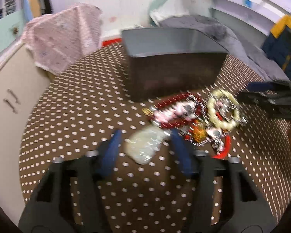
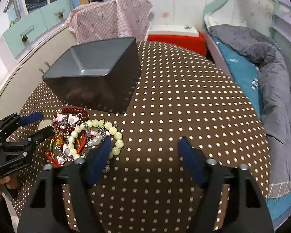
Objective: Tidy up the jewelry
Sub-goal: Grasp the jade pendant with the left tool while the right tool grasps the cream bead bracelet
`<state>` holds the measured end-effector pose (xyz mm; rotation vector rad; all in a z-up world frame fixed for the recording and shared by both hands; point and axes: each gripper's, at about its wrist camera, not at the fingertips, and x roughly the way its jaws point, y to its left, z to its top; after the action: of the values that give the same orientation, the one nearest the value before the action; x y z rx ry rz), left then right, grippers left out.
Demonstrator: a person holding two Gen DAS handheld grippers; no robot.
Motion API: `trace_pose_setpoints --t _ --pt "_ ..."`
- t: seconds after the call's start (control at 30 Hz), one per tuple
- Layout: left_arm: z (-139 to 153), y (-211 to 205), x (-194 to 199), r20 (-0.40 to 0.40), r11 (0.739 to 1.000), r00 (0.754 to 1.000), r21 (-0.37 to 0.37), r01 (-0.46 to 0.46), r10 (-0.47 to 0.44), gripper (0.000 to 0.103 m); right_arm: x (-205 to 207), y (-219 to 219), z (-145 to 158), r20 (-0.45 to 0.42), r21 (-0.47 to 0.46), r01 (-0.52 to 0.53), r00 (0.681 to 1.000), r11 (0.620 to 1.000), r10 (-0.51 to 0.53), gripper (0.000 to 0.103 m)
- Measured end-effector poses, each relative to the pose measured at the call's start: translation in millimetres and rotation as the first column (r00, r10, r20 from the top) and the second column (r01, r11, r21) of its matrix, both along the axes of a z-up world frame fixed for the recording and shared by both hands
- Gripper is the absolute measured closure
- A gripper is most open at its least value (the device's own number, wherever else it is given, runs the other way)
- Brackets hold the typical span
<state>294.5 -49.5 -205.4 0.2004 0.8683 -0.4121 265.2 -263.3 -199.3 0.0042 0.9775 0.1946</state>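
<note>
While the jewelry pile (image 2: pixel 81 136) is lying tangled on the polka-dot tablecloth (image 2: pixel 184 106) just in front of the empty grey bin (image 2: pixel 95 62), both grippers are working at its edges, probably to separate 1 piece at a time. The left gripper (image 1: pixel 145 141) is straddling a pale translucent bracelet (image 1: pixel 143 145) with its fingers spread, not visibly pressing it. The right gripper (image 2: pixel 144 151) is holding its fingers apart over bare cloth, the left pad (image 2: pixel 99 155) overlapping the cream bead strand (image 2: pixel 114 134). A pink patterned cloth (image 2: pixel 110 19), mint drawers (image 2: pixel 29 29) and a bed with a grey duvet (image 2: pixel 271 68) are surrounding the table.
</note>
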Motion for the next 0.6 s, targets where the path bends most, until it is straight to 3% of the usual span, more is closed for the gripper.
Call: trace_pose_setpoints --t 0.13,0.2,0.27,0.37,0.47,0.53,0.6 --pt "-1 -4 -9 0.002 0.999 0.999 0.013 0.039 -0.039 0.071 2 20 -1 -0.016 -0.092 -0.093 0.996 0.991 0.091 0.050" --pt "-2 -3 -11 0.004 0.999 0.999 0.008 0.039 -0.039 0.071 1 29 0 -0.018 -0.109 -0.128 0.992 0.986 0.127 0.060" --pt "-1 -4 -10 0.005 0.999 0.999 0.009 0.040 -0.040 0.071 0 35 0 -0.019 -0.120 -0.151 0.989 0.981 0.149 0.077" --pt "-2 -4 -4 0.011 1.000 1.000 0.017 0.015 -0.015 0.062 -4 42 -1 -0.012 -0.132 -0.172 0.985 0.976 0.172 0.095" --pt "-1 -2 2 -0.010 1.000 1.000 -0.019 0.016 -0.016 0.064 -12 35 8 0.015 -0.079 -0.154 0.988 0.985 0.156 0.095" --pt "0 0 5 -0.013 0.999 1.000 -0.032 0.009 -0.010 0.073 -20 31 19 0.047 -0.081 -0.155 0.986 0.985 0.159 0.095" --pt "0 3 4 -0.016 0.999 1.000 -0.043 0.006 -0.007 0.073 -26 31 30 0.072 -0.093 -0.162 0.983 0.982 0.169 0.095"
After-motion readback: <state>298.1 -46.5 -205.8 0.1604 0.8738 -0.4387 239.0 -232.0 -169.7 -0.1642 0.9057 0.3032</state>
